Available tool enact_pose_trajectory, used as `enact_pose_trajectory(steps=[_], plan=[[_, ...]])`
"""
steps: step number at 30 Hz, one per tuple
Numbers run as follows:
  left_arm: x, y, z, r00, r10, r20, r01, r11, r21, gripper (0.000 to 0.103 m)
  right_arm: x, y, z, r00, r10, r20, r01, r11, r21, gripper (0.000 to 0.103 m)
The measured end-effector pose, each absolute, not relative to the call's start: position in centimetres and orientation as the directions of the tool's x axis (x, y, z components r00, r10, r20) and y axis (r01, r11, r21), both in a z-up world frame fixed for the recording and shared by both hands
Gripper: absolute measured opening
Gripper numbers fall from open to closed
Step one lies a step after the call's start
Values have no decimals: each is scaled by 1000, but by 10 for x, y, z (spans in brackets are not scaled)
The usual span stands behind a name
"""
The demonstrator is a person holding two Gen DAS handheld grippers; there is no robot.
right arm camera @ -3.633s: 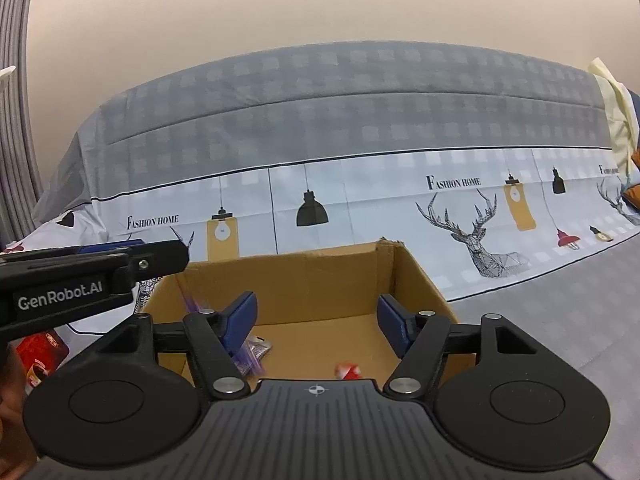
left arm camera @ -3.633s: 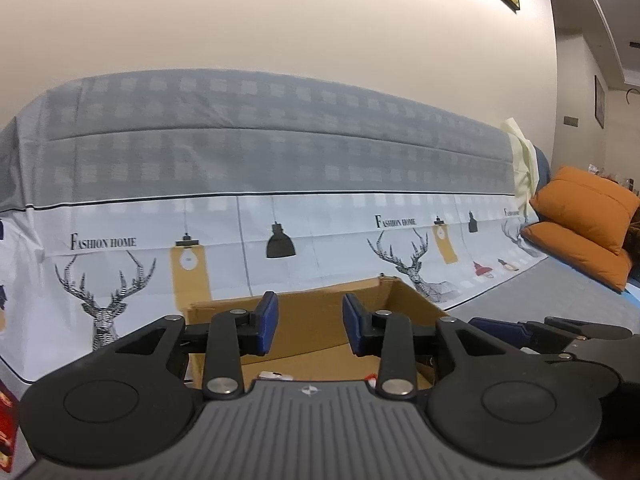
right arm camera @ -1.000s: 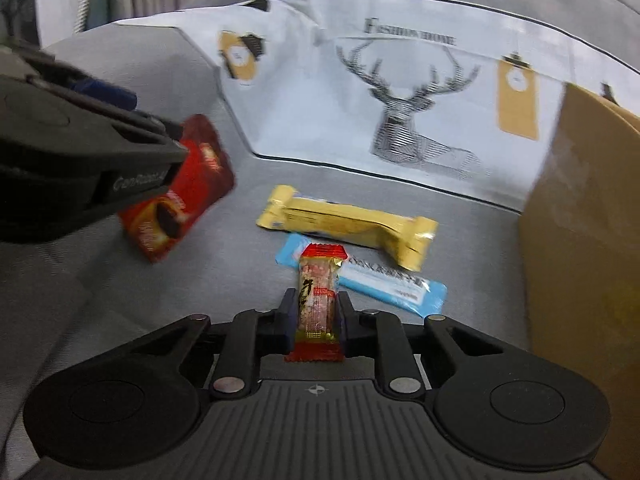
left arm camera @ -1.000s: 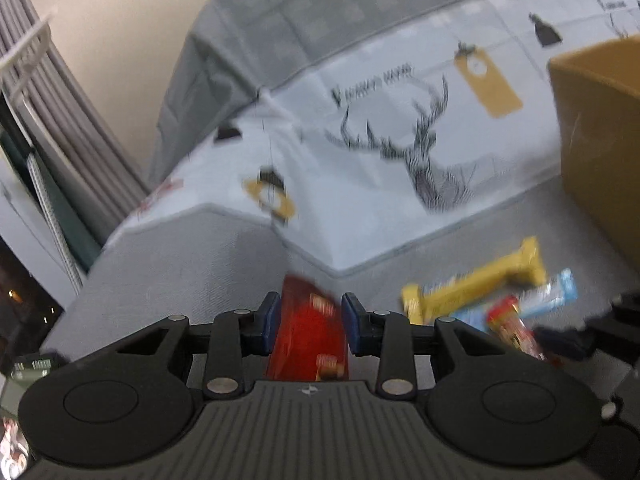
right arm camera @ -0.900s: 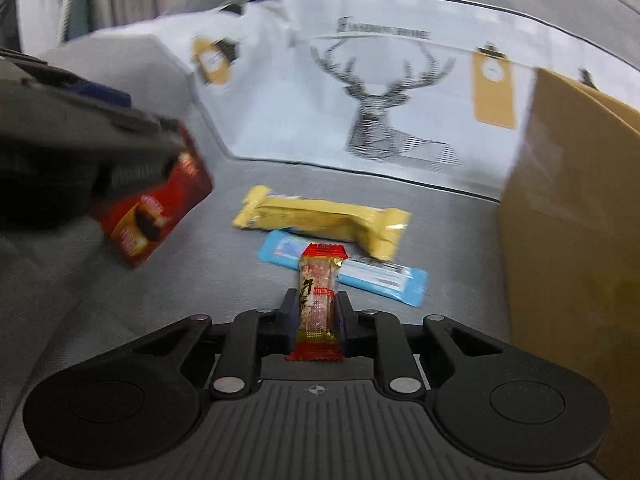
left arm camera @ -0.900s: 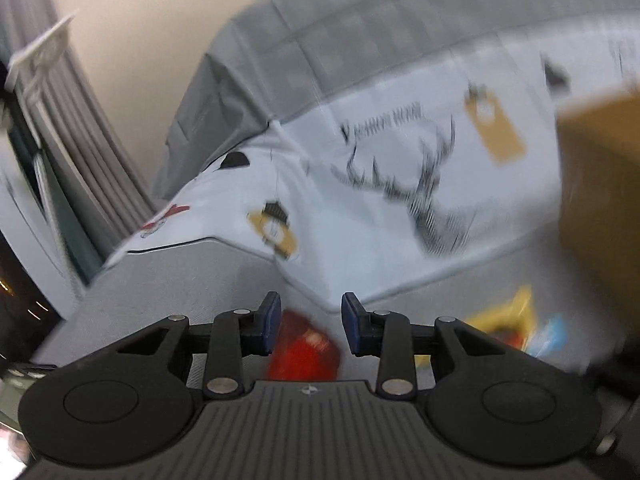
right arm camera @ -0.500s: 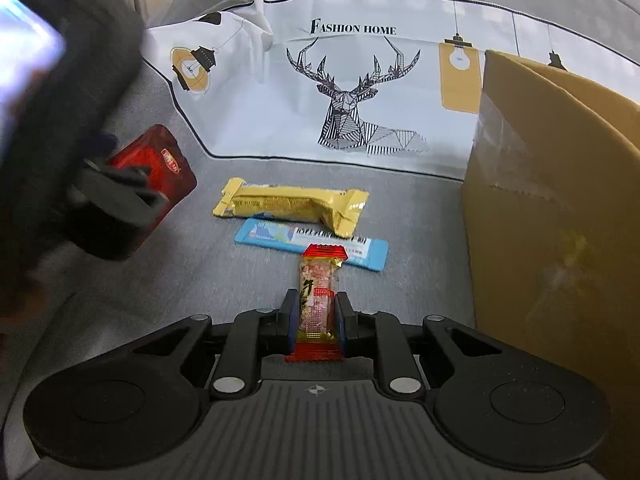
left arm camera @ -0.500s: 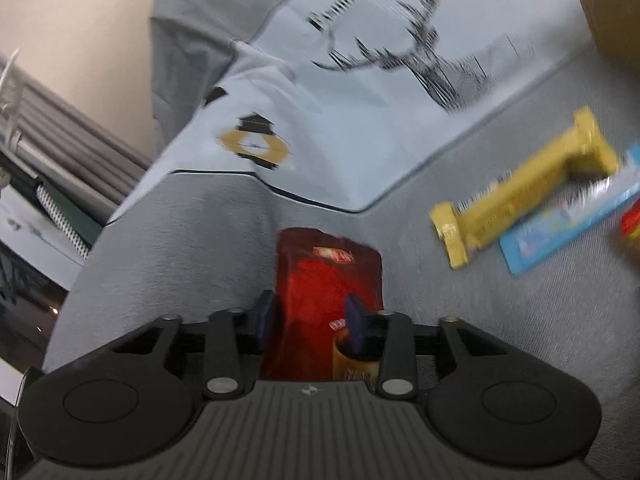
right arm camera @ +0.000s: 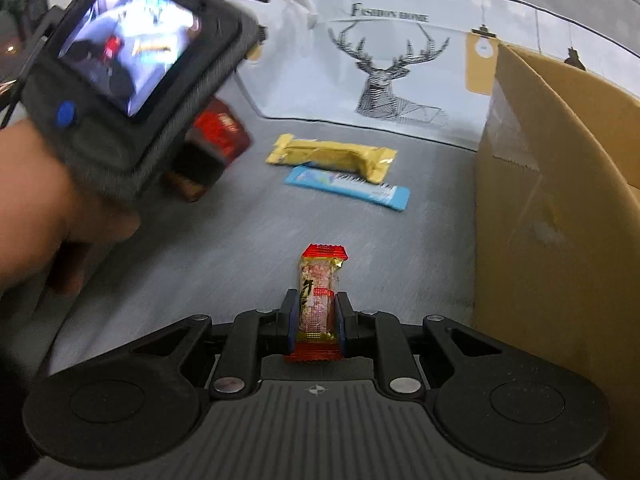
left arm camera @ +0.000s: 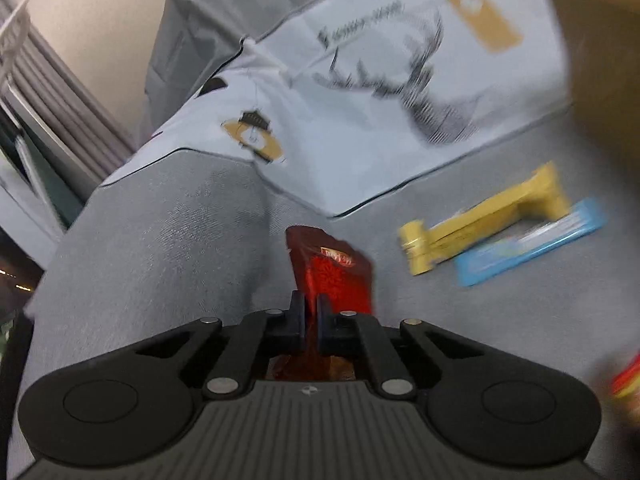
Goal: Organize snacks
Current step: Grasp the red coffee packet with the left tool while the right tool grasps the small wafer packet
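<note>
My left gripper (left arm camera: pixel 311 312) is closing its jaws and pinches the near edge of a red snack packet (left arm camera: pixel 332 276), which stands tilted up off the grey sofa cover. The right gripper (right arm camera: pixel 317 320) is shut on a small red-ended candy bar (right arm camera: pixel 319 292) held above the seat. A yellow bar (right arm camera: pixel 332 154) and a blue bar (right arm camera: pixel 348 186) lie side by side on the seat, between the red packet (right arm camera: pixel 220 132) and the cardboard box (right arm camera: pixel 552 200). In the right wrist view a hand (right arm camera: pixel 40 208) holds the left tool, screen facing me.
The open cardboard box (left arm camera: pixel 600 60) stands at the right on the sofa seat. A white cover printed with deer (right arm camera: pixel 396 80) drapes the backrest behind the snacks. Grey curtains (left arm camera: pixel 52 92) hang at the far left.
The left gripper's jaws have closed on the red packet and tipped it up. The right gripper has carried the candy bar sideways, nearer the box.
</note>
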State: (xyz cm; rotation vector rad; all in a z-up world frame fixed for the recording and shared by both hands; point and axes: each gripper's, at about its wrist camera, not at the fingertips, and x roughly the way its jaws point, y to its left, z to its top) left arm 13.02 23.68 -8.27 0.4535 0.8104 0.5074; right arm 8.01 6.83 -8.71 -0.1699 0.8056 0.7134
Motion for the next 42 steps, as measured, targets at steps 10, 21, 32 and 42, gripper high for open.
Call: enact_pose_trajectory(steps=[10,21,32,42], plan=[[48,214,-16,742,313,-593,-295,947,130,3,32,37,-56,486,530,-695,-626,766,146,20],[18,235,-79,539,139,-831,-494,851,-178,11,0,19,-65,446,530,-721,-645,749,151,20],[13,220,-76,610,148,-779,-468,860,-203,68,8,8,-94,429,523,-737,-650,745,151,25],[33,182,-100,560,276,-782,-390,920,45,77,1,12,-93,438,520,-733,-692,715,94,28]])
